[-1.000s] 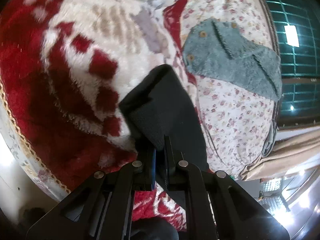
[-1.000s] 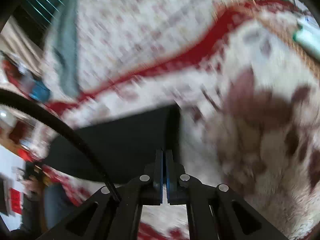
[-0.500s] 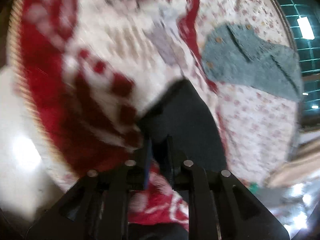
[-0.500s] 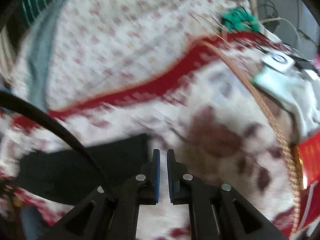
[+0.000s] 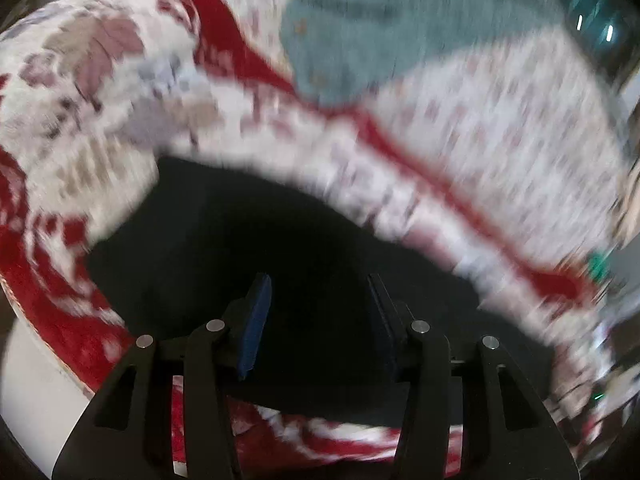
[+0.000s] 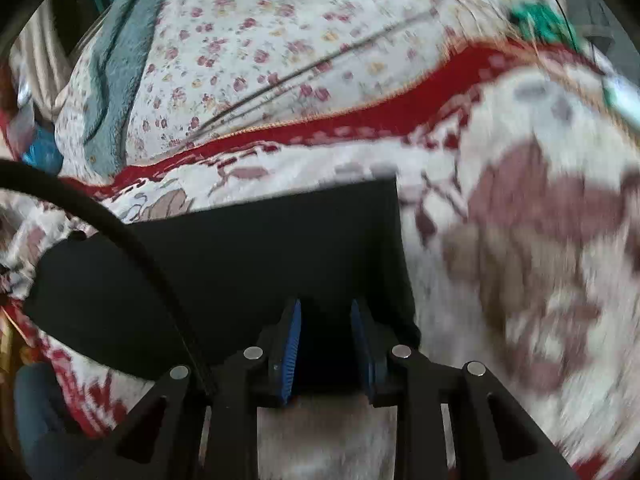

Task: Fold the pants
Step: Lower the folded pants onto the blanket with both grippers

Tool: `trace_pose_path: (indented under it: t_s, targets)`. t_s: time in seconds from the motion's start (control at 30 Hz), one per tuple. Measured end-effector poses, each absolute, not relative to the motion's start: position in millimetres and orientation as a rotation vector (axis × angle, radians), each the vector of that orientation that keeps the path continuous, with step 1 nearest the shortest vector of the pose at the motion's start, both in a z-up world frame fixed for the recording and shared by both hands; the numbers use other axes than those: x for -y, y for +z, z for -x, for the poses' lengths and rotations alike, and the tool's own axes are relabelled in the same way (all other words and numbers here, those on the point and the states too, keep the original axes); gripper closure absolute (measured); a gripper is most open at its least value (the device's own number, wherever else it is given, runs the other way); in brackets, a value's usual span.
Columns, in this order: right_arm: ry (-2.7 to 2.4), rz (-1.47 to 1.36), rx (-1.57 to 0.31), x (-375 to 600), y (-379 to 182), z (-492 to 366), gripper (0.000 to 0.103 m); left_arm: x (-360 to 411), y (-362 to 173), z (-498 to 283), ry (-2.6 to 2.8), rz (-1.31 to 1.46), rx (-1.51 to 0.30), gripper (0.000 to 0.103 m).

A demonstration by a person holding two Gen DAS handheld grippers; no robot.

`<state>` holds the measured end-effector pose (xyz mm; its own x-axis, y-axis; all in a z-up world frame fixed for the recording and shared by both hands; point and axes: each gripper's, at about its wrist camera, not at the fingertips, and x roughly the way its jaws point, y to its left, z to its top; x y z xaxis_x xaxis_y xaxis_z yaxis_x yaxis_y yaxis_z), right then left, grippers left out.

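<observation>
The black pants (image 5: 240, 240) lie folded flat on a red and white fleece blanket (image 5: 100, 100). My left gripper (image 5: 318, 284) hovers over them with its jaws opening. Its blue pads (image 5: 256, 320) stand well apart, and the cloth lies below the gap, not pinched. In the right wrist view the pants (image 6: 240, 248) form a dark rectangle with a straight right edge. My right gripper (image 6: 326, 306) is at their near right corner, its jaws opening too. The pants' near edge shows between the pads (image 6: 292, 340), untouched by them. The left wrist view is motion-blurred.
A grey-teal garment (image 5: 380, 28) lies on the floral sheet (image 6: 280, 40) beyond the blanket's red border (image 6: 400, 108). A black cable (image 6: 120, 224) crosses the right wrist view. The bed's edge (image 5: 52, 328) drops off at lower left. A green object (image 6: 540, 20) sits far right.
Both grippers were shut on the pants' edge a second ago and have opened and let go. The left wrist view rolled and swung across, so the pants now lie broadside below it.
</observation>
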<state>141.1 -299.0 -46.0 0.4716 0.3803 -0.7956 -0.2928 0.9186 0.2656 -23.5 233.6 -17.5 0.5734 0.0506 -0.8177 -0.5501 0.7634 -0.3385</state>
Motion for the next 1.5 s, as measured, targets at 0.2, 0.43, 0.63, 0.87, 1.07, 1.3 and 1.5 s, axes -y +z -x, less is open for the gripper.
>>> trace_pose_path:
  t_s: [0.2,0.43,0.63,0.87,1.07,1.3,1.5]
  targets:
    - [0.405,-0.072,-1.051,303,-38,-137,0.078,-203,-30,25,0.377,0.326,-0.891,0.056]
    - [0.453,-0.052,-0.914,266,12,-165,0.059,-215,-33,28,0.36,0.437,-0.872,0.056]
    - [0.41,0.026,-0.952,288,-53,-151,0.056,-220,-32,33,0.294,0.475,-0.853,0.056]
    - [0.356,-0.007,-0.965,306,-19,-160,0.056,-213,-32,28,0.297,0.434,-0.857,0.051]
    - [0.378,-0.024,-0.911,278,0,-212,0.052,-216,-32,28,0.298,0.484,-0.843,0.044]
    - [0.339,-0.014,-0.979,292,-54,-208,0.047,-210,-31,21,0.22,0.468,-0.848,0.017]
    - [0.307,-0.099,-0.997,308,-9,-191,0.047,-198,-12,17,0.278,0.469,-0.858,0.015]
